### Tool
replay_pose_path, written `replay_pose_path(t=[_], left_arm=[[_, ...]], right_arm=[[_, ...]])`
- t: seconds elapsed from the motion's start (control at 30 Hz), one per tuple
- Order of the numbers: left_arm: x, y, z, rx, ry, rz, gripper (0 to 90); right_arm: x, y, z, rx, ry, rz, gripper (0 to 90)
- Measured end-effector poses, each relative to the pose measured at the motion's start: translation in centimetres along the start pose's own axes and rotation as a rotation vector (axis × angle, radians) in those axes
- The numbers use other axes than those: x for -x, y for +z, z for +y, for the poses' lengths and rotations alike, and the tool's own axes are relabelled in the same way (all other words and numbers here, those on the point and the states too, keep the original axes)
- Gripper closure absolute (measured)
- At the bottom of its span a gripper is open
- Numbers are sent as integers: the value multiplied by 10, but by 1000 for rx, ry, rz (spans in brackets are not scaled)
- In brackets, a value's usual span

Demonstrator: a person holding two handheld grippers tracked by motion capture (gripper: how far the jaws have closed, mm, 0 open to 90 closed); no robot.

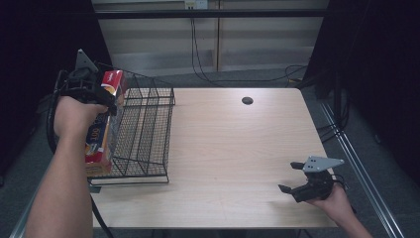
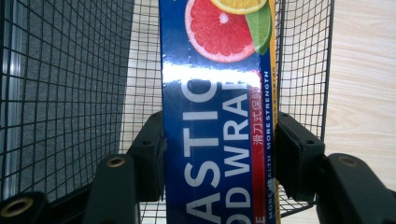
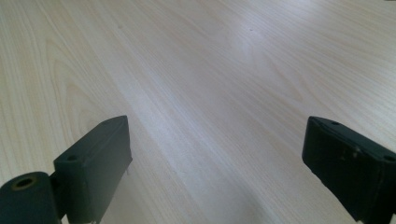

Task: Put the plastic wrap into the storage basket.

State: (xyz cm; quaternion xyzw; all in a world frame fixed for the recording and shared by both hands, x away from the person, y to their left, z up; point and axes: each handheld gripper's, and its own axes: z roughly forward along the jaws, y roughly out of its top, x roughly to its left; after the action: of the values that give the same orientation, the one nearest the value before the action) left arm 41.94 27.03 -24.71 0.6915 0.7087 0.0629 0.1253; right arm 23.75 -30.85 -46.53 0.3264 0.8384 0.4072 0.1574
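A long blue box of plastic food wrap [image 1: 101,134], printed with citrus slices, stands on end at the left wall of a black wire basket [image 1: 148,124]. My left gripper [image 1: 110,99] is shut on the box near its upper end. In the left gripper view the black pads [image 2: 149,149] press both long sides of the box [image 2: 215,93], with the basket's mesh [image 2: 70,93] behind it. Whether the box's lower end is inside the basket I cannot tell. My right gripper [image 1: 289,176] rests open on the wooden table [image 1: 233,144] at the front right; its jaws [image 3: 215,154] stand wide apart over bare wood [image 3: 210,70].
A small dark round hole [image 1: 247,100] sits in the tabletop near the far edge. Cables run over the floor behind the table and along its right side. The basket stands at the table's left edge.
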Motion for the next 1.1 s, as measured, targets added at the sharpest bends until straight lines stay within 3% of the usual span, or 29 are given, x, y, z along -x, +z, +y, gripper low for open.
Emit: replay_pose_path(t=[0.17, 0.37, 0.4, 0.5, 0.6, 0.7, 1.03, 1.1], left_arm=[[-1, 4, -1, -8, -19, -6, 441], [-5, 12, -2, -20, -8, 8, 441], [-5, 14, -3, -25, -25, -3, 441], [-6, 15, -3, -26, -28, 3, 440], [-8, 16, -2, -27, -9, 19, 439], [-7, 17, -1, -31, -34, 2, 437], [-3, 21, 2, -28, -31, 8, 433], [-4, 21, 2, -29, -13, 19, 432]], right_arm=[[0, 1, 0, -3, -1, 2, 79], [-1, 1, 0, -5, -1, 2, 80], [-1, 0, 0, -6, 1, 2, 80], [0, 0, 0, 4, 6, 7, 80], [0, 1, 0, 3, 5, 10, 80], [-1, 2, 0, 0, 3, 12, 80], [-1, 1, 0, 0, 4, 14, 81], [-1, 1, 0, -1, 2, 10, 81]])
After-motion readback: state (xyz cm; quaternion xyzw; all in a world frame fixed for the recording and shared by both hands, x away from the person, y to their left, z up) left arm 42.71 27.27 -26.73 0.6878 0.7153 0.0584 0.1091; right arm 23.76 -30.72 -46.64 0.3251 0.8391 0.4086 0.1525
